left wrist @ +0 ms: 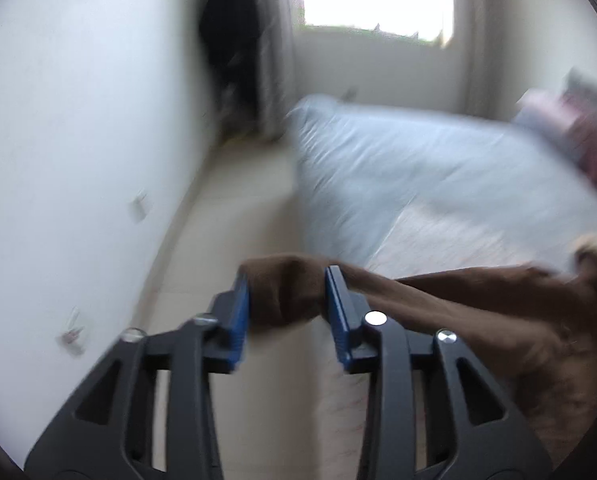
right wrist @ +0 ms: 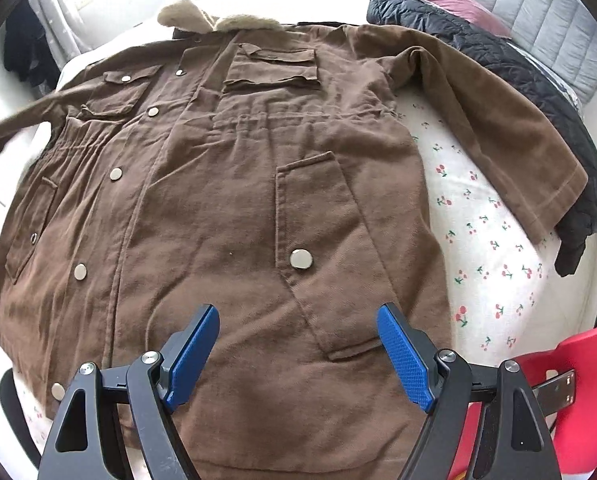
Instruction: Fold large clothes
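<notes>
- Brown coat point(right wrist: 226, 184): spread front-up across the cherry-print bedsheet point(right wrist: 494, 248), fur collar point(right wrist: 218, 20) at the far end.
- Left gripper point(left wrist: 286, 300): blue pads closed on the coat's sleeve cuff point(left wrist: 286, 288), held above the bed's edge.
- Right gripper point(right wrist: 298, 344): jaws wide apart, holding nothing, above the coat's hem.
- Black jacket point(right wrist: 530, 80): beneath the coat's other sleeve.

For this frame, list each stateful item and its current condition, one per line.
brown coat: spread front-up on the bed, snaps closed, far sleeve lifted
sleeve cuff: pinched between the left gripper's pads
left gripper: shut on the cuff
right gripper: open, holds nothing, above the coat's hem
black quilted jacket: lying partly under the coat's other sleeve
</notes>
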### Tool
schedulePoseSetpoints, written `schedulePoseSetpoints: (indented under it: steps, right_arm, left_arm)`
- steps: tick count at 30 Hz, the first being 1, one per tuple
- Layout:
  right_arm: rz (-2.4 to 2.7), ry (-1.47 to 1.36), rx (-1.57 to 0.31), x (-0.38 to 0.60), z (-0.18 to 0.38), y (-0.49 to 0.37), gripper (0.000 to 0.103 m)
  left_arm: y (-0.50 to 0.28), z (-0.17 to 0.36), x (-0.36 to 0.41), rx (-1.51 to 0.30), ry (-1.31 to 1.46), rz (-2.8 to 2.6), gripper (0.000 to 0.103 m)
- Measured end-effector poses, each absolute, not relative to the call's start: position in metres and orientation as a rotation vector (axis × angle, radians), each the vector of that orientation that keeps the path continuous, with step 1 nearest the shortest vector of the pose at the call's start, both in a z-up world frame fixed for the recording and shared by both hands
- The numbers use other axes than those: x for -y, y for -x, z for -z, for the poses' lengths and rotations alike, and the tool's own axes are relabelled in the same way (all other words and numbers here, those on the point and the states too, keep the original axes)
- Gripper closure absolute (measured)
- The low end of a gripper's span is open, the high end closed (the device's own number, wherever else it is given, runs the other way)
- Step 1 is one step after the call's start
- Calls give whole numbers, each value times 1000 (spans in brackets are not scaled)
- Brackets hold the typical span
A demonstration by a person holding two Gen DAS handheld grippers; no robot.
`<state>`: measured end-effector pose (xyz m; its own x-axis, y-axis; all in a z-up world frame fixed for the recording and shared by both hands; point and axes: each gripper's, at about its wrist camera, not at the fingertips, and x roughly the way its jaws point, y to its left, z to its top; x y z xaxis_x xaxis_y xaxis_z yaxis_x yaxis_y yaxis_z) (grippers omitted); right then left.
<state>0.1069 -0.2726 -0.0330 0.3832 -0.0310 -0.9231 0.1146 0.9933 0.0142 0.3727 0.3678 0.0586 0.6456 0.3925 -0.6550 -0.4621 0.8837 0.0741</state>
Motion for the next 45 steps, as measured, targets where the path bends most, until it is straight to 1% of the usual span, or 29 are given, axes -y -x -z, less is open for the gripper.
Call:
schedulePoseSetpoints:
  steps: [2,4,5,8,12,14,20,24,25,27,31,37,42,45]
  right_arm:
    - [100,-84,-1164,280,30,-103,21]
    - [111,-98,-1160,289,28,-102,21]
    - [118,-108,-1161,294,28,-102,21]
    - [149,-129,-1158,310,27,-103,21]
    - [178,-152,-1111,332,17,-98,21]
    - [205,-163,-1085,349,11,-94,21]
    - [335,-235,-1032,421,5,-95,21]
    - [407,-364,-980,485,2,-96,21]
    - [415,-384,-968,495,1,-96,21]
    - [433,-433,-931,520,0,-96,21]
    - [460,-479,-869,555,3,-101,21]
    - [497,-551,-849,591,27,-126,21]
    - [575,-574,-851,606,51,-156,21]
    - [644,-552,-828,603,55,-170,22]
  left_arm:
    - [-369,-48,-370,-737,156,-465,58]
    - [-363,-43,-362,-730,184,-423,30]
    - [-359,-41,-353,-737,176,-398,28]
    - [-352,-33,-326,-770,157,-310,26]
    - [-336,-32,-284,-825,187,-192,19]
    - [-327,-35,-263,-837,210,-136,18]
    - [-302,-31,-188,-860,312,-10,13]
    - [-293,-27,-125,-859,303,53,12]
    - [-290,-25,-111,-850,296,66,11]
    - [-287,-15,-81,-835,286,100,6]
    - [-288,28,-31,-810,272,192,6]
    - [-295,67,1,-898,210,259,6]
    - [-291,74,8,-881,171,274,5]
    - [-292,78,16,-885,141,282,5]
